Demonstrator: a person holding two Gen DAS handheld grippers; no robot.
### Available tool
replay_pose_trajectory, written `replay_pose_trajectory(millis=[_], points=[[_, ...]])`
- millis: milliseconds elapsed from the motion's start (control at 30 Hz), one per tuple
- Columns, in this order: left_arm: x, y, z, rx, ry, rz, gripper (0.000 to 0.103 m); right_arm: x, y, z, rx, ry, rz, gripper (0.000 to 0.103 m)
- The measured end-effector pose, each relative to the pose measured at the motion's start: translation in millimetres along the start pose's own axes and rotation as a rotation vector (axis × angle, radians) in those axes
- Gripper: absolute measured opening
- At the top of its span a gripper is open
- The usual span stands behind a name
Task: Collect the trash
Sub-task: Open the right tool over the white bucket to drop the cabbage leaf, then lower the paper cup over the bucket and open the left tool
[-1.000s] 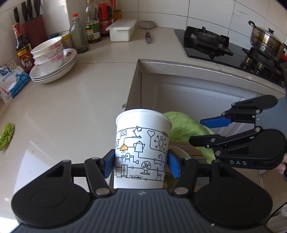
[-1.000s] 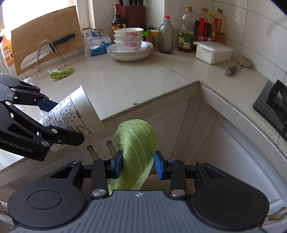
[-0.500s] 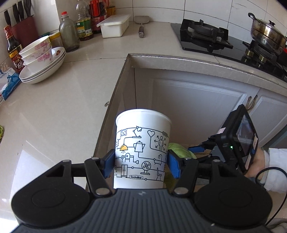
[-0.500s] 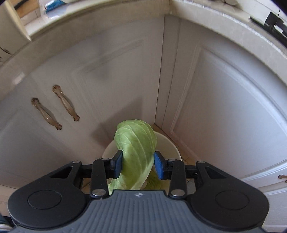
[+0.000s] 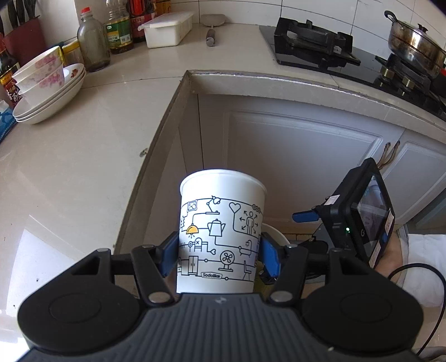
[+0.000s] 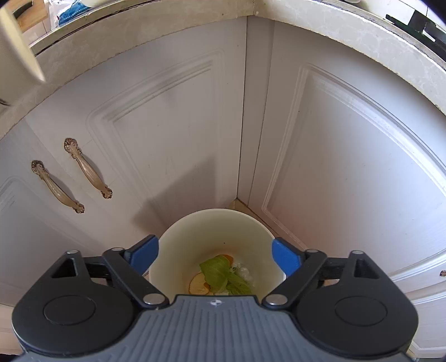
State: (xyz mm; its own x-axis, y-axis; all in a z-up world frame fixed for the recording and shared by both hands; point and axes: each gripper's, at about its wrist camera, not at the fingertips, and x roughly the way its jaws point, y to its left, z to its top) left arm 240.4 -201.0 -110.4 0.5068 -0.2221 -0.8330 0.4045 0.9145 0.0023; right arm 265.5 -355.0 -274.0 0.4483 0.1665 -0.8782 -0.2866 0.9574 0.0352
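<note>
The left gripper [image 5: 220,254] pinches a white paper cup [image 5: 221,234] printed with line drawings and the small word "Sodollike". The right gripper [image 6: 216,252] has just been opening; its jaws stand wide with nothing between them, above a cream bin [image 6: 178,242] where the cabbage leaf [image 6: 220,274] lies. Behind are white cabinet doors [image 6: 348,167], a pale stone counter [image 5: 69,172] and a tiled wall [image 5: 320,9].

The paper cup [image 5: 221,239] is showing a small printed word near its bottom, reading about "Sodalike". The bottle labels are staying too blurred for reading.
</note>
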Motion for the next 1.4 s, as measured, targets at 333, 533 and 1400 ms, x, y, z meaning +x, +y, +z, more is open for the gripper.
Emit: replay_pose_trajectory(millis=[333,533,1400], points=[[46.7,-19.8,-4.6,0.003,0.053,-0.045,0.060,-7.4,-9.6,-20.5,0.038,0.020,-0.022,0.100],[89.3,-36.7,-10.8,0.021,0.103,-0.061,0.060,-16.0,-20.2,-41.2,0.066,0.039,-0.055,0.100],[185.1,-60.0,-12.5,-0.011,0.188,-0.064,0.088,-38.5,-43.4,-62.9,0.114,0.042,-0.114,0.100]])
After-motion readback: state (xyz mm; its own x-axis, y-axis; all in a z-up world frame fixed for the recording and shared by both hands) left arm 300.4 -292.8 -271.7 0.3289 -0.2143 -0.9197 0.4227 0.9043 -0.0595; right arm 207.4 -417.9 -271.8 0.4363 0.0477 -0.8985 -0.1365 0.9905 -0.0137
